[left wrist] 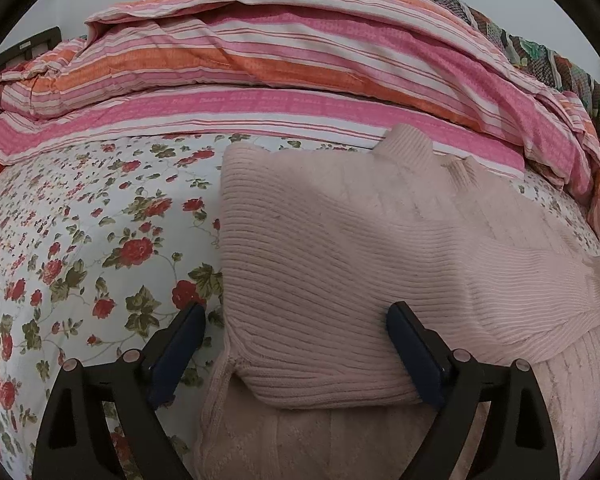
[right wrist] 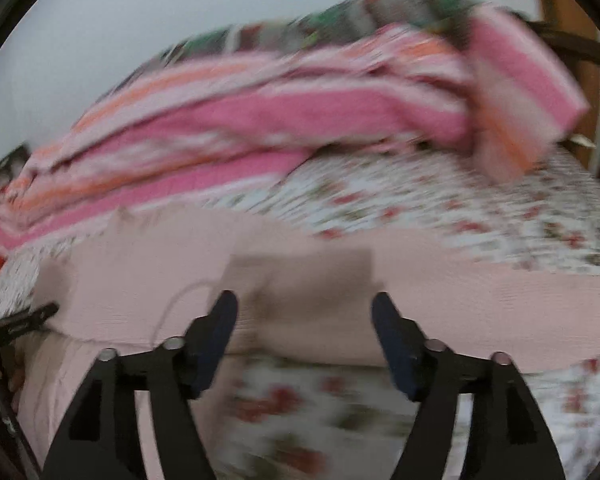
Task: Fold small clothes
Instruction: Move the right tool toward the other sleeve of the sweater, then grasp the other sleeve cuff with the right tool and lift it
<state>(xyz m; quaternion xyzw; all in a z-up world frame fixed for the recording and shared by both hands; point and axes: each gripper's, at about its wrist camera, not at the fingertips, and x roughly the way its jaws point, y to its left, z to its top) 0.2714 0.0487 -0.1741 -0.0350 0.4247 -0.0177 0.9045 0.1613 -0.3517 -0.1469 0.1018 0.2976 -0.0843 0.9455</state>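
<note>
Since the pink sweater (left wrist: 340, 248) is lying folded on the floral bedsheet (left wrist: 80, 240), both tongs, left gripper (left wrist: 296, 328) and right gripper (right wrist: 304, 316), are hanging wide, gripping nothing, probably between folds.

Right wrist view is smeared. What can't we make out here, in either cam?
- Right wrist view: motion blur wipes the pink sweater knit, its edges, and the thin loop near the right gripper.
- Left wrist view: the sweater's right end is cut off by the frame edge.
- Left wrist view: the sweater part below the fold runs under the left gripper and off the bottom edge.
- Striped quilt hides the bed behind it.
</note>
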